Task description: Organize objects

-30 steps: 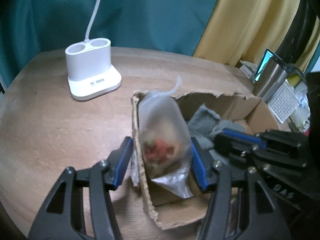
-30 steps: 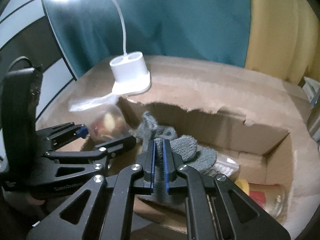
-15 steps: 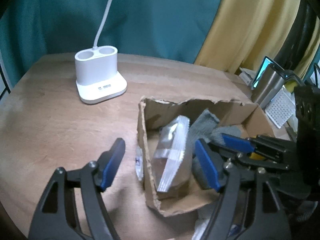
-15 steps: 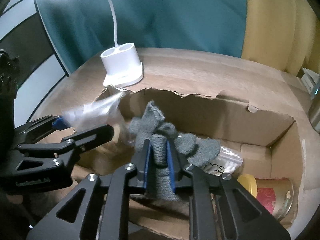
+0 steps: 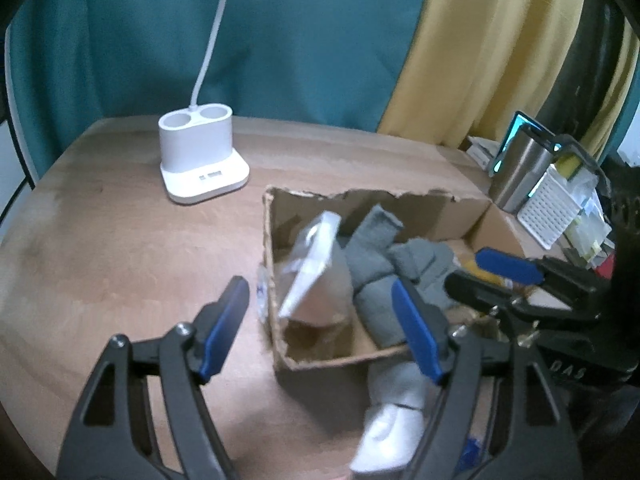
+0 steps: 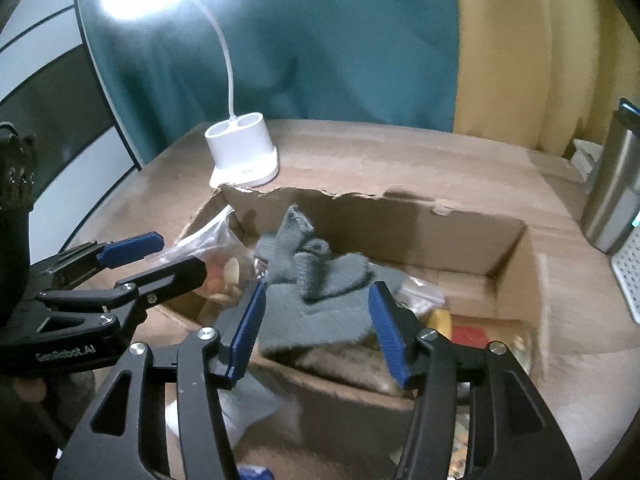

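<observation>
Right wrist view: grey knit glove (image 6: 320, 304) lies in the cardboard box (image 6: 460, 236), draped over the near wall w/ its fingers pointing toward the far side, just beside a clear zip bag of snacks (image 6: 218, 256) in the box's left corner. Right gripper (image 6: 320, 320) has its jaws opening; blue pads stand either side of the glove's cuff w/ a gap, so nothing is pinched, glove is loose. Left gripper (image 5: 320, 320) is spread too, straddling the box's left wall above the bag, not touching it; bag sits upright-ish, leaning on the glove. So both items look delivered, and the step in hand, as I read it, is letting go & backing out clean. To do it well: let the right jaws get fully clear of the knit before lifting, since fuzzy yarn could snag a pad & drag the glove back out over the wall; pull up & back along the fingers, not sideways. Same for the left: rise straight so the inner finger doesn't tip the bag or catch the torn box edge. The grippers sit close together, so stagger the retreats or they may knock. Also in the box, right end: a jar w/ yellow lid (image 6: 480, 332), partly blurred. Outside it on the wooden table (image 5: 120, 240): white lamp base (image 5: 202, 164) near the box's far-left corner, steel tumbler (image 5: 516, 172) & a white perforated basket (image 5: 548, 212) to the right, well apart from the work.
</observation>
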The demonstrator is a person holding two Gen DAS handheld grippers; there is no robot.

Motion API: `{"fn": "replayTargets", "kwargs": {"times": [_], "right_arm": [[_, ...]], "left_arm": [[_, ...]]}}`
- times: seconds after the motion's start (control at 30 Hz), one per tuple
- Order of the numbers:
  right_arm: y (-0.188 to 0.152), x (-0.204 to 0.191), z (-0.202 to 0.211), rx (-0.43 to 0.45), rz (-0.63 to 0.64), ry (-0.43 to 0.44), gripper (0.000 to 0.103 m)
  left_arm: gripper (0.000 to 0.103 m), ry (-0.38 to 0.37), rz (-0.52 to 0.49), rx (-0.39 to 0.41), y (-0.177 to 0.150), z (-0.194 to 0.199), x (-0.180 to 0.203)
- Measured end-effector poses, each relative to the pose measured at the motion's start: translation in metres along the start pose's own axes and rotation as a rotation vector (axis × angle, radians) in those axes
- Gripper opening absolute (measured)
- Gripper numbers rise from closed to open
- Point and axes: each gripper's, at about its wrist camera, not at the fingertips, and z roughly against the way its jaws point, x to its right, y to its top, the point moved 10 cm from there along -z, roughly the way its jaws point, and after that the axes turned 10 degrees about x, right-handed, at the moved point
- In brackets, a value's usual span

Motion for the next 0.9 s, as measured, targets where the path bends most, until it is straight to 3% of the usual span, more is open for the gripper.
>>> {"fn": "replayTargets", "kwargs": {"times": [0.57, 0.9], "right_arm": [[-0.023, 0.076, 0.056, 0.039, -0.084, -0.174, 0.058], [-0.029, 0.074, 0.062, 0.053, -0.067, -0.175, 0.059]], "left_arm": [[0.078, 0.035, 0.024, -0.040, -0.021, -0.007, 0.013], [0.079, 0.056, 0.030, -0.041, -0.014, -0.021, 0.014]]}}
